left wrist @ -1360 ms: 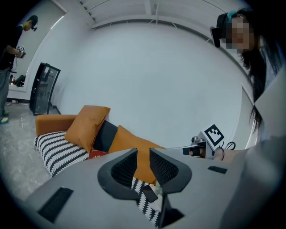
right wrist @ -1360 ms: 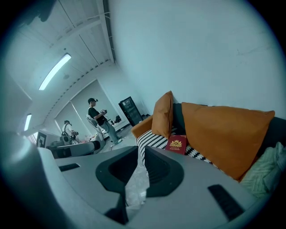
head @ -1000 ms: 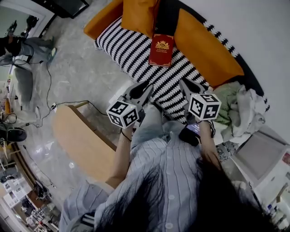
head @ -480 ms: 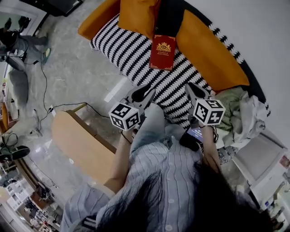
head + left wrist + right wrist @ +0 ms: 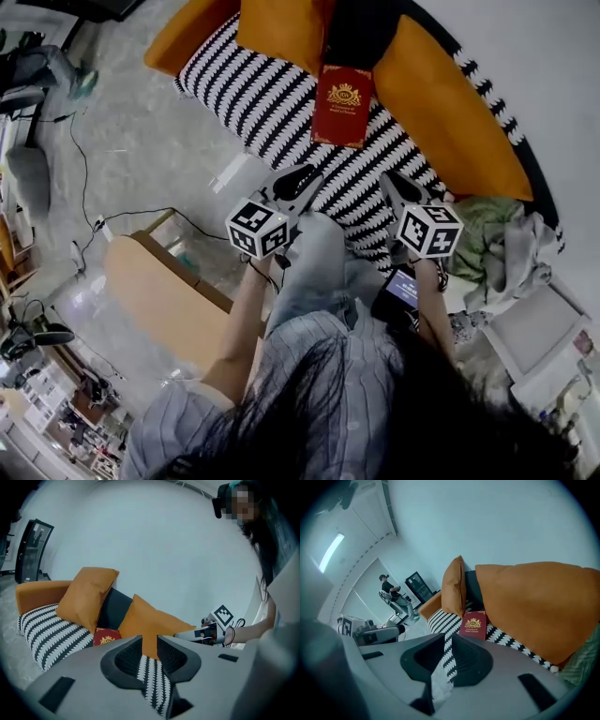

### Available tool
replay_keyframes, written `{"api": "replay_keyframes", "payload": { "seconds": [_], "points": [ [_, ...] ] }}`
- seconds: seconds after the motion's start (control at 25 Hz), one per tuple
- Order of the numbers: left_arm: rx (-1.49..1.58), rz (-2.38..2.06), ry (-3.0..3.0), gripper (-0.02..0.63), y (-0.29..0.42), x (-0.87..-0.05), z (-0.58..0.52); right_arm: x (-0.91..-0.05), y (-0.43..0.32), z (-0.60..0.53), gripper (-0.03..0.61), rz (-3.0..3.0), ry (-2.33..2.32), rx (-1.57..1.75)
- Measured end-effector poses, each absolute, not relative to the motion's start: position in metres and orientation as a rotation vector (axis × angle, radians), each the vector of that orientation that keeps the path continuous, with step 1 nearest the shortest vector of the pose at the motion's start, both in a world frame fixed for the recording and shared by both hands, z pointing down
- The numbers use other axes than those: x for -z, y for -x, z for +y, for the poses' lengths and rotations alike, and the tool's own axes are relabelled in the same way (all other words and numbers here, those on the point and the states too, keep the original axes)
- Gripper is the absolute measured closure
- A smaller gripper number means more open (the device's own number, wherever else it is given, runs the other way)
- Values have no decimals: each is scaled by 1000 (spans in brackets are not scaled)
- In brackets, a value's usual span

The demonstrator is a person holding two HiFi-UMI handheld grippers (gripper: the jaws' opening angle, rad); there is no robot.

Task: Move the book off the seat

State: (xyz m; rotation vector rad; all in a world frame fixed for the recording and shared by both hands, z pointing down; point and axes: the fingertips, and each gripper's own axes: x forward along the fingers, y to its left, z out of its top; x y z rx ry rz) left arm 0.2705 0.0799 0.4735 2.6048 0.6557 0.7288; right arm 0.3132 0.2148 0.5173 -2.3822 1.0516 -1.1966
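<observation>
A dark red book [image 5: 342, 105] with a gold crest lies flat on the black-and-white striped seat [image 5: 272, 94], its far end against the dark gap between two orange cushions. My left gripper [image 5: 302, 175] hovers over the seat's front edge, shut and empty, a short way below and left of the book. My right gripper [image 5: 392, 183] is level with it on the right, also shut and empty. The left gripper view shows the book [image 5: 106, 637] beyond the left gripper [image 5: 149, 640]. The right gripper view has the book [image 5: 473, 623] just past the right gripper [image 5: 449, 638].
Orange cushions [image 5: 450, 103] lean on the sofa back. A pile of clothes [image 5: 497, 248] lies at the sofa's right end, with a white box [image 5: 534, 328] beside it. A low wooden table [image 5: 164, 291] stands at my left. Cables [image 5: 141, 211] run over the grey floor.
The head view has shifted, so the sofa and book sit a little lower and nearer. Both grippers have edged toward the seat and stay shut.
</observation>
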Motion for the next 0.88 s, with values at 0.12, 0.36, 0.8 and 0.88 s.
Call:
{"api": "replay_keyframes", "payload": {
  "seconds": [0.12,0.36,0.8,0.88],
  "points": [
    [-749,664,-2594,523,-293,-496,65,-534,-331,201,520,1054,2377,1211],
    [-827,680,-2562,523,-325,-548,50,-581,-365,184,520,1043,2379,1261],
    [-1006,719,-2464,522,-367,-660,32,-684,-409,150,520,1045,2313,1333],
    [-1024,724,-2453,522,-374,-673,27,-697,-415,148,520,1033,2300,1340]
  ]
}}
